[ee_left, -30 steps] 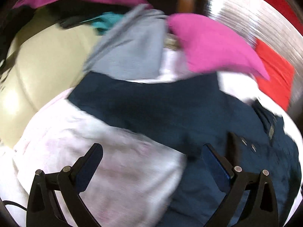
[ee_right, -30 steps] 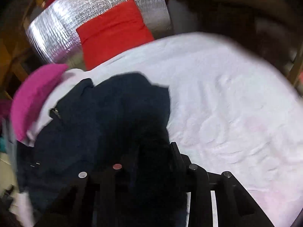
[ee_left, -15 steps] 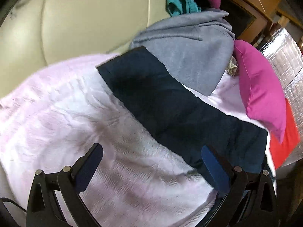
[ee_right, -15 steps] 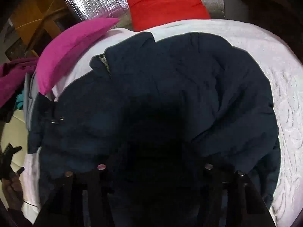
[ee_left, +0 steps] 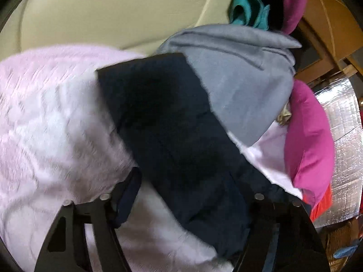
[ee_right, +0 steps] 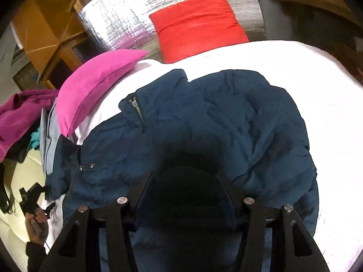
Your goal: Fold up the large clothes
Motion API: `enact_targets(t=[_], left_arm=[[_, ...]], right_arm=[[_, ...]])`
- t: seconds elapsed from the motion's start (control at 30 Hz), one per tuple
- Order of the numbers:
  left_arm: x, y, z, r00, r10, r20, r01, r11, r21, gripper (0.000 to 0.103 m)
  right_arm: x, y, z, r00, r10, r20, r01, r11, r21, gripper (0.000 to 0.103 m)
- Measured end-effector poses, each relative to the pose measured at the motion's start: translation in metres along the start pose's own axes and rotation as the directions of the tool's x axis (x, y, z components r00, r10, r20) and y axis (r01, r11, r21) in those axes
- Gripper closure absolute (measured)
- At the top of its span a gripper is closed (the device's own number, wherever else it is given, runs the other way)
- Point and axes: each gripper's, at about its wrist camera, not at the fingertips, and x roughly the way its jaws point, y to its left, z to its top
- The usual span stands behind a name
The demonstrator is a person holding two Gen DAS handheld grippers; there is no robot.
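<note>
Navy zip jacket [ee_right: 204,122] lying crumpled across the middle of a white quilted bedcover [ee_right: 317,86], its collar and zipper toward the far left edge, where a magenta pillow [ee_right: 95,81] and a red cushion [ee_right: 195,27] rest. In the left wrist view a long navy panel of the jacket [ee_left: 177,136] runs diagonally, its far end tucked under a grey sweatshirt [ee_left: 240,72].

Left gripper [ee_left: 192,195]: fingers spread wide, released, straddling the panel. Right gripper [ee_right: 183,195]: fingers apart with dark fabric bunched between them; whether they pinch it cannot be told.

The jacket appears soft, padded and moderately heavy, likely slippery on its shell; it should drape rather than hold a crease. Hem corners, shoulder seams or the collar are judged the surest holds.

Open bedcover lies toward the right edge; the left edge is crowded by 2 cushions and piled clothes.
</note>
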Motion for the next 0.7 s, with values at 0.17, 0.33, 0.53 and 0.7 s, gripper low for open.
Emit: enact_targets(t=[0.17, 0.33, 0.53, 0.7], left_arm=[[0.016, -0.010, 0.000, 0.999, 0.035, -0.009, -0.034, 0.998, 0.058, 0.079], [-0.011, -0.057, -0.008, 0.996, 0.026, 0.087, -0.044, 0.976, 0.215, 0.093], [-0.082, -0.137, -0.050, 0.982, -0.131, 0.139, 0.060, 0.902, 0.428, 0.094], [-0.151, -0.198, -0.129, 0.938, -0.322, 0.131, 0.164, 0.743, 0.649, 0.095]], right_arm=[[-0.012, -0.008, 0.007, 0.999, -0.011, 0.041, 0.009, 0.999, 0.032, 0.044], [-0.021, -0.020, 0.013, 0.997, -0.014, 0.070, 0.009, 0.997, 0.075, 0.044], [-0.038, -0.038, 0.014, 0.994, -0.012, 0.109, -0.003, 0.990, 0.140, 0.044], [-0.053, -0.057, 0.013, 0.990, -0.019, 0.139, -0.008, 0.981, 0.192, 0.044]])
